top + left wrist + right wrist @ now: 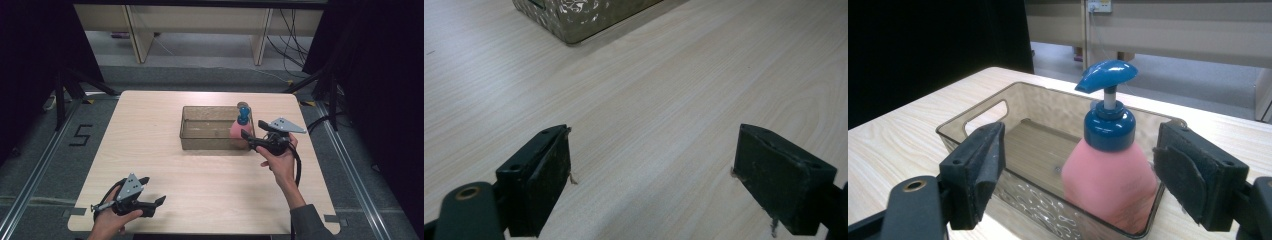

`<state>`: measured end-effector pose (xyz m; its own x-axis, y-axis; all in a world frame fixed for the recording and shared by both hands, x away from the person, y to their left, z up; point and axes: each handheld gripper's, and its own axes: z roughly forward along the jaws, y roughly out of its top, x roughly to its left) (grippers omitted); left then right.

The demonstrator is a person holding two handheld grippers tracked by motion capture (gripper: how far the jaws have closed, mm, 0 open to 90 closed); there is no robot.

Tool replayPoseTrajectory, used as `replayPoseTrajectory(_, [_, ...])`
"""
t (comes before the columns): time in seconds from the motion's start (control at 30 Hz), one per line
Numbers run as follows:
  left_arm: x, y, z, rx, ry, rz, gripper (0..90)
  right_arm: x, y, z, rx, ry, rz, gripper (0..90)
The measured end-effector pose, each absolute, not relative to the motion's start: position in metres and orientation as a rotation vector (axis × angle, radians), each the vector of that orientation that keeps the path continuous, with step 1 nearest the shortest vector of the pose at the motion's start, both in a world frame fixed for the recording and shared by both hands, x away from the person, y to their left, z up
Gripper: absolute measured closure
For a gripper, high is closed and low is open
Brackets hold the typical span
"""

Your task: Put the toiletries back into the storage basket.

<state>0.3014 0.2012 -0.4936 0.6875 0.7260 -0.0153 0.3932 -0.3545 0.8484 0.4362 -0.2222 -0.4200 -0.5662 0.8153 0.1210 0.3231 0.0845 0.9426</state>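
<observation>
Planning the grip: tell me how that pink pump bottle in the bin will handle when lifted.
The pink pump bottle looks plastic, so probably light and slightly squeezable. Its smooth, rounded shoulders may slip. The tall blue pump head could make it tip against the bin.

In the left gripper view the bin (574, 17) is cut off by the top edge. Seen from the right gripper, the bottle's (1110, 185) base blurs behind the tinted wall, and its label seems unreadable.

A black figure "5" (80, 135) is marked on the grey floor (50, 165), left of the table (150, 165). Nothing else can be read on anything.
</observation>
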Motion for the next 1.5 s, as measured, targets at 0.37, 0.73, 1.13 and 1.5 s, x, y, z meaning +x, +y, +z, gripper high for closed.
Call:
replayPoseTrajectory(0.37, [0.302, 0.202, -0.493, 1.986, 0.860, 0.464, 14.8, 0.429, -0.227, -0.422, 1.082, 1.931, 1.489, 21.8])
replayPoseTrajectory(0.73, [0.302, 0.202, -0.494, 1.993, 0.853, 0.464, 14.8, 0.417, -0.229, -0.421, 1.091, 1.947, 1.512, 21.6])
replayPoseTrajectory(1.13, [0.302, 0.201, -0.493, 1.990, 0.861, 0.466, 14.8, 0.404, -0.233, -0.426, 1.090, 1.957, 1.506, 21.6])
replayPoseTrajectory(1.5, [0.302, 0.201, -0.493, 1.985, 0.859, 0.465, 14.8, 0.397, -0.235, -0.431, 1.066, 1.968, 1.501, 21.2])
